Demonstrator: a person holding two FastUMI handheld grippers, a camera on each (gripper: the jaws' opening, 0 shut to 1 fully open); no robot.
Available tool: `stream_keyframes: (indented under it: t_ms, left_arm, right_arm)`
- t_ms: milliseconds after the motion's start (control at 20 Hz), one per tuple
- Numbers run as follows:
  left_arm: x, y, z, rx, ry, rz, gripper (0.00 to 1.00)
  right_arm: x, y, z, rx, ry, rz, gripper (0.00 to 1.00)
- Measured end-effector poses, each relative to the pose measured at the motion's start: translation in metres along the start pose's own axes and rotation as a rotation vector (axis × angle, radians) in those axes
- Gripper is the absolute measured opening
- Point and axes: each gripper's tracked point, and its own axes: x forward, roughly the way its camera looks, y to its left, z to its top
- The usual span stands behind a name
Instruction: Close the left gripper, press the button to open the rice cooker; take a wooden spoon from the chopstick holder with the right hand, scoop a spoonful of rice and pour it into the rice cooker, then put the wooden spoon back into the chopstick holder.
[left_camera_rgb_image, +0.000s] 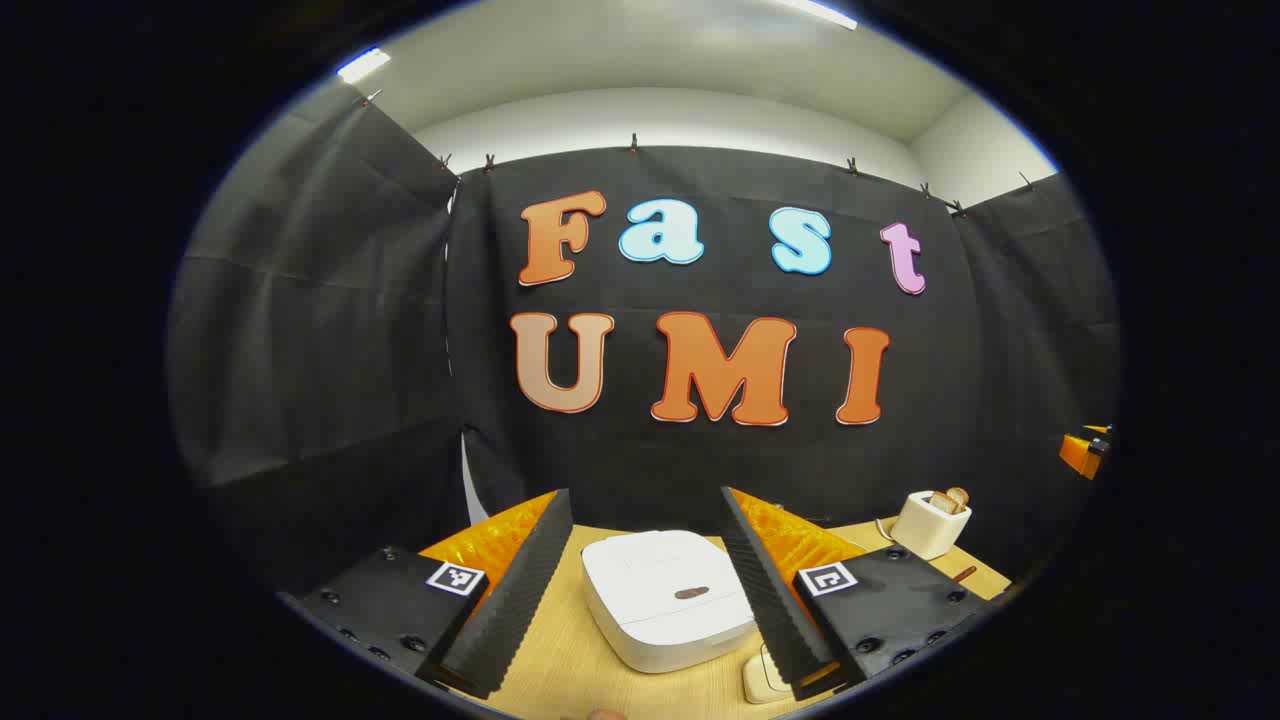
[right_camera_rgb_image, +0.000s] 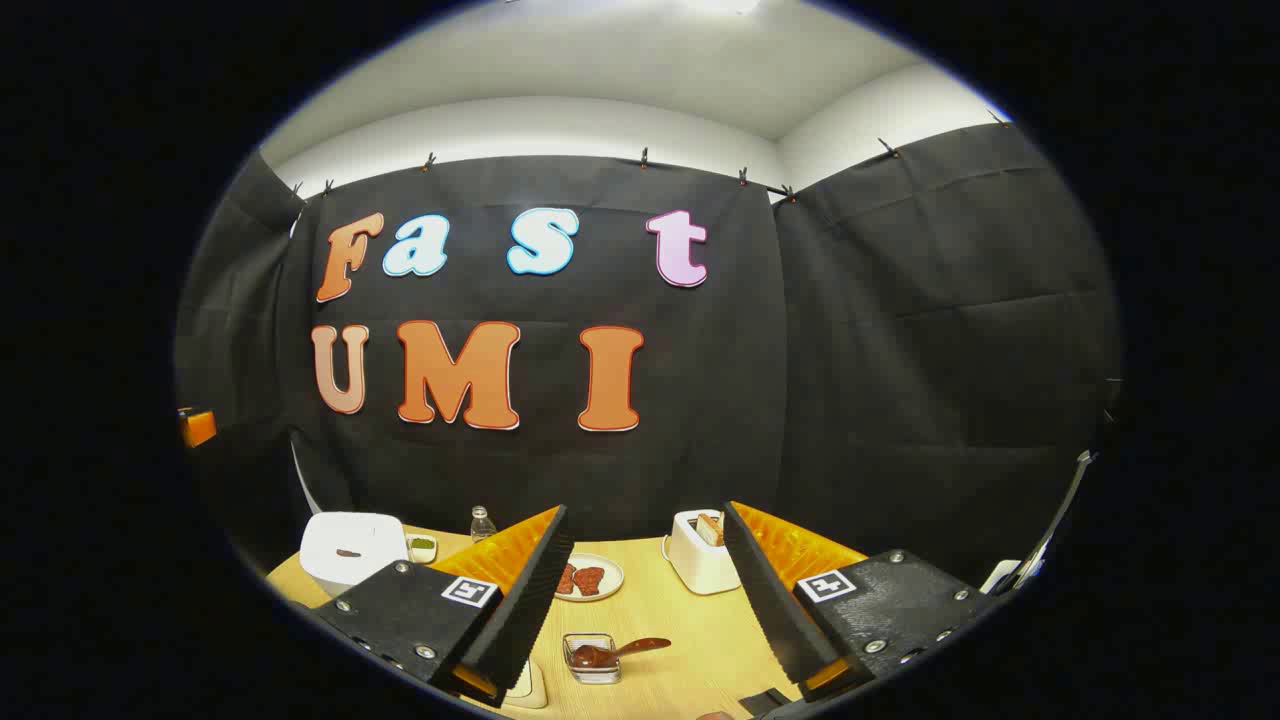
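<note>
Rice cooker (left_camera_rgb_image: 668, 600) sits lid-down on the wooden counter (left_camera_rgb_image: 560, 660), framed between the spread fingers of the left gripper (left_camera_rgb_image: 645, 585), which hovers above it; that lineup suits a press on the lid button (left_camera_rgb_image: 691, 593) once those fingers are brought together. Off to the side a white toaster (right_camera_rgb_image: 700, 553) holds bread. The right gripper (right_camera_rgb_image: 640, 600) hangs released over a small glass dish (right_camera_rgb_image: 590, 657) in which a brown spoon (right_camera_rgb_image: 622, 651) rests, within easy reach.
</note>
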Motion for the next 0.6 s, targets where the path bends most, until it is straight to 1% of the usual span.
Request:
stream_keyframes:
  t_ms: [200, 600]
  left_arm:
    - [-0.0003, -0.0020, 0.0023, -0.001, -0.001, 0.003, 0.97]
    - [0.0023, -0.0095, 0.0073, 0.012, -0.016, -0.022, 0.98]
  right_arm:
    - [0.0014, -0.0009, -0.0006, -0.007, 0.001, -0.001, 0.93]
    - [0.0011, -0.0060, 0.0032, 0.002, -0.011, -0.015, 0.93]
